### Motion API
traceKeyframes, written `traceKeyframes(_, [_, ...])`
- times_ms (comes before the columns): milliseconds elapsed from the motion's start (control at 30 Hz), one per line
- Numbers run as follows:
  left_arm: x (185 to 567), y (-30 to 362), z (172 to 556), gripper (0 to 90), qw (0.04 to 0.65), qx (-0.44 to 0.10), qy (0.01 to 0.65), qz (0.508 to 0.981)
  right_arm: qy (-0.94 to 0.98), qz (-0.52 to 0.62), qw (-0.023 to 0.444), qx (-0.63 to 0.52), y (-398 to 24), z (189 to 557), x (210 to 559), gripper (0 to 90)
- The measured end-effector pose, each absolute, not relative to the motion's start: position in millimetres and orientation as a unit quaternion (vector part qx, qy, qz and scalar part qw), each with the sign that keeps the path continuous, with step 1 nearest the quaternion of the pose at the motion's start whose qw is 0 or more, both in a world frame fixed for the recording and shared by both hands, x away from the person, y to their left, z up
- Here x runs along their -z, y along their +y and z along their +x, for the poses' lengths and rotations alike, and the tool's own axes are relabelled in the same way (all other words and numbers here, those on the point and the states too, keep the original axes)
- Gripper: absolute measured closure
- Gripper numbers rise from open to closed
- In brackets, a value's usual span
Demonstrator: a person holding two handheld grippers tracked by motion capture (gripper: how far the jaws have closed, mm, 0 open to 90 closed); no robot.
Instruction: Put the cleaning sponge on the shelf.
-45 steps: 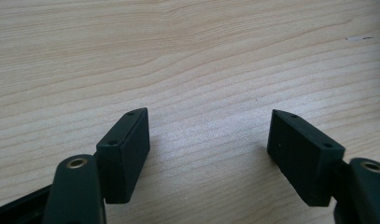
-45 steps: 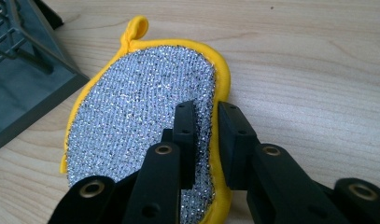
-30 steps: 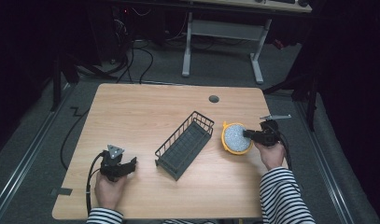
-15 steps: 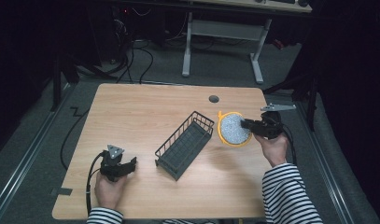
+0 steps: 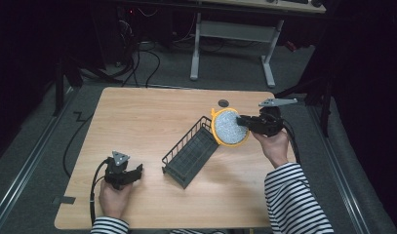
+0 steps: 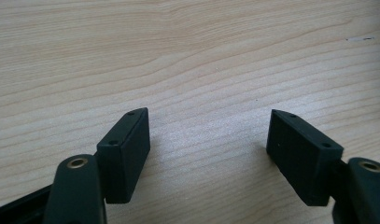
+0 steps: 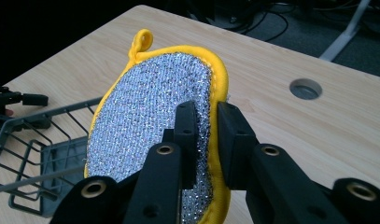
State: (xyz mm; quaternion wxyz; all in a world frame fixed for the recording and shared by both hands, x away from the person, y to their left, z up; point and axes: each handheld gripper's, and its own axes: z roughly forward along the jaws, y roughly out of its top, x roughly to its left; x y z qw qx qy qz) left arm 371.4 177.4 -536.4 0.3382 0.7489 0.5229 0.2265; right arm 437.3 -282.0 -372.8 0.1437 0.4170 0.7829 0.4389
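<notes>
High view first: my right gripper [image 5: 245, 122] is clamped on a round scouring pad [image 5: 228, 126], silver sparkly mesh face with a bright yellow fabric border, held up on edge above the far right part of the wooden table [image 5: 137, 117]. The pad sits just left of the gripper body, its lower left edge over the far end of the black wire basket [image 5: 191, 151]; I can't tell if pad and basket touch. The basket is a long rectangular tray, thin wire sides, tilted diagonally mid-table. A round cable hole [image 5: 223, 103] is in the tabletop just beyond the pad. My right hand [image 5: 271, 146] comes in with a black-and-white striped sleeve [image 5: 293, 200]. Right gripper view: both black jaws pinch the pad's near rim, one pad on the glittery mesh, the other behind the yellow binding, so the pad stands between them and fans up and away from the claw. The mesh looks coarse and knitted, metallic; the border is smooth stitched cloth with a small hanging loop [image 7: 142, 40] at the top. Basket wires show at lower left in that view. My left gripper [image 5: 130, 174] rests near the table's near left corner, well apart from the basket. Left gripper view: its two blocky matte black jaws stand wide apart with nothing but pale, fine-grained wood between them.
</notes>
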Motion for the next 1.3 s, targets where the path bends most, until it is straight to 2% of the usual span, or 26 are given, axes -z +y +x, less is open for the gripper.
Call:
traceKeyframes(467, [536.4, 177.5, 371.2, 30.7, 0.338, -0.227, 0.523, 0.749, 0.802, 0.377, 0.121, -0.446, -225.9, 455.6, 371.9, 79.2])
traceKeyframes(833, [536.4, 177.9, 371.2, 30.5, 0.340, -0.225, 0.524, 0.748, 0.815, 0.362, 0.081, -0.444, -184.6, 471.5, 393.4, 78.9])
traceKeyframes(1300, [536.4, 178.1, 371.3, 30.4, 0.341, -0.224, 0.524, 0.748, 0.826, 0.361, 0.063, -0.428, -178.2, 479.0, 413.7, 77.2])
